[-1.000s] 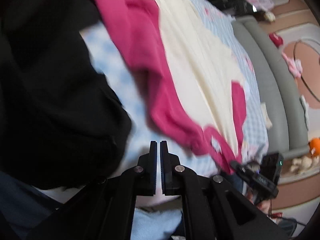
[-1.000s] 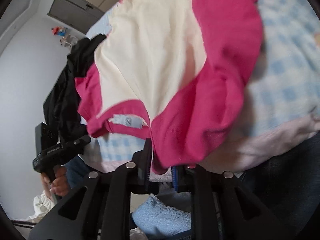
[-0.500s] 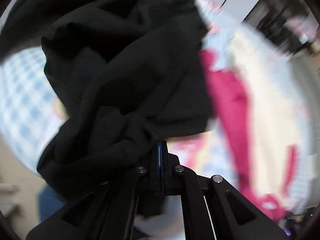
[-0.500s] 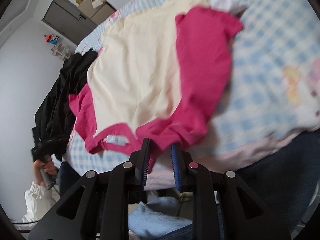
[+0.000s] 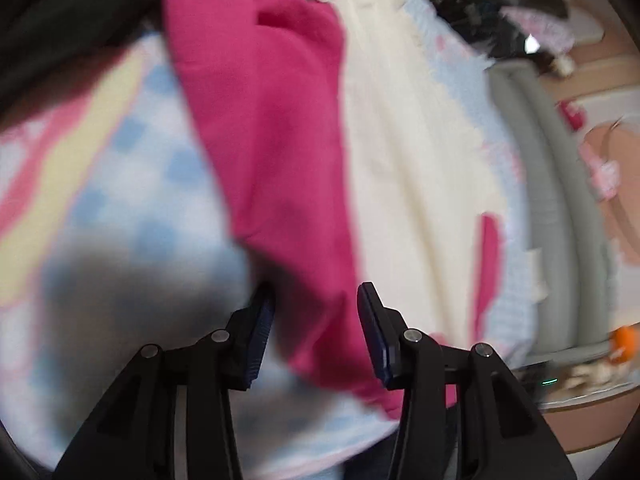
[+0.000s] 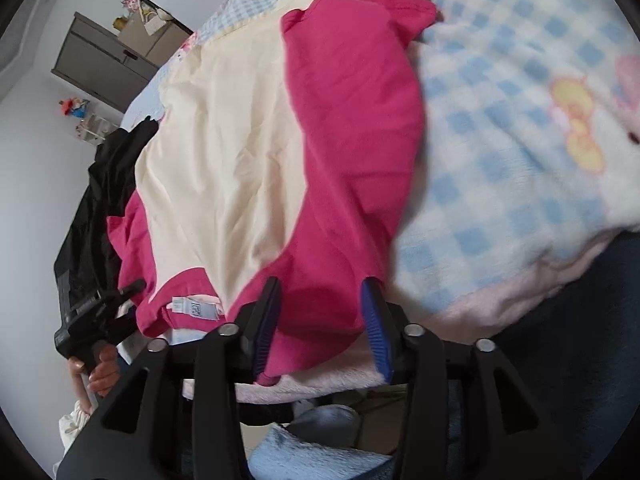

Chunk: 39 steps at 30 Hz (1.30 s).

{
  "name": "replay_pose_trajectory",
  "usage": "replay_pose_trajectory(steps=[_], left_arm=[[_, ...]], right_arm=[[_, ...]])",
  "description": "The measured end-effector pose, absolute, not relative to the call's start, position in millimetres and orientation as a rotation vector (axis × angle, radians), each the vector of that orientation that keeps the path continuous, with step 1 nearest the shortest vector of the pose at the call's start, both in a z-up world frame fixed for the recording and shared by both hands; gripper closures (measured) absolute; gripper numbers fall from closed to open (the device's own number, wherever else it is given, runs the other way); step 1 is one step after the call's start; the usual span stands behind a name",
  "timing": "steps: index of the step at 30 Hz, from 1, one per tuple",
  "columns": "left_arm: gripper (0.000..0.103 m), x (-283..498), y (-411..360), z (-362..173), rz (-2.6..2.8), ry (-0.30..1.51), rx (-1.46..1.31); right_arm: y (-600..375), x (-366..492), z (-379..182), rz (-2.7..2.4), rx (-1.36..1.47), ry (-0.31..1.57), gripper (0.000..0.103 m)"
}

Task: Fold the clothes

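Pink-and-cream shirt [image 6: 256,152] lying flat on checked blanket [image 6: 500,128], pink sleeves spreading outward, left gripper [image 5: 316,320] and right gripper [image 6: 320,312] jaws just opening, gaping over pink fabric, gripping nothing

Blanket [image 5: 132,184] motion-blurred, black garment [image 5: 60,12] cut off at edge

Soft, even daylight w/ strong fisheye warp at edges; left view heavily motion-blurred, right view mostly sharp.
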<state>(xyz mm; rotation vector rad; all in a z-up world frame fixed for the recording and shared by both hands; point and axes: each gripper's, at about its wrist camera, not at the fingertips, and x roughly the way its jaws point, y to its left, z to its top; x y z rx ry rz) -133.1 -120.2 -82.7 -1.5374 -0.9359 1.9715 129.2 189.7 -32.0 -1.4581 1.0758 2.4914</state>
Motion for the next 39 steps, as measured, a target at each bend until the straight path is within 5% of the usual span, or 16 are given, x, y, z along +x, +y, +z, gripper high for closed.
replay_pose_trajectory(steps=[1,3,4,7,10,21,25,33,39], left_arm=[[0.054,-134.7,-115.5,-83.5,1.962,-0.938,-1.526],[0.07,-142.2,-107.9,-79.5,2.044,-0.804,-1.593],[0.094,-142.2,-105.8,-76.4,2.077,-0.759,-1.605],[0.102,-135.3,-103.2,-63.2,2.161,-0.685,-1.581],[0.102,-117.8,-105.3,-46.3,2.216,-0.685,-1.465],[0.102,-58.2,-176.0,-68.9,2.256,-0.647,-1.527],[0.101,-52.8,-184.6,-89.0,2.212,-0.63,-1.625],[0.1,-26.2,-176.2,-31.9,2.154,-0.575,-1.159],[0.1,-56.6,-135.6,-51.2,2.117,-0.345,-1.348]], right_arm=[[184.9,124.3,-33.9,2.535,-1.475,1.091,0.048],[171.8,112.1,-40.9,2.639,-1.509,1.08,0.048],[170.8,109.7,-43.2,2.622,-1.512,1.052,0.058],[171.2,106.7,-45.1,2.598,-1.493,1.039,0.085],[172.7,117.3,-26.4,2.704,-1.417,1.068,0.093],[170.4,147.1,-11.9,2.691,-1.425,0.936,0.094],[168.0,143.1,-47.3,2.506,-1.656,0.877,0.091],[186.5,156.3,20.2,2.602,-1.49,0.819,0.08],[141.1,112.9,34.5,2.803,-1.527,0.645,0.078]])
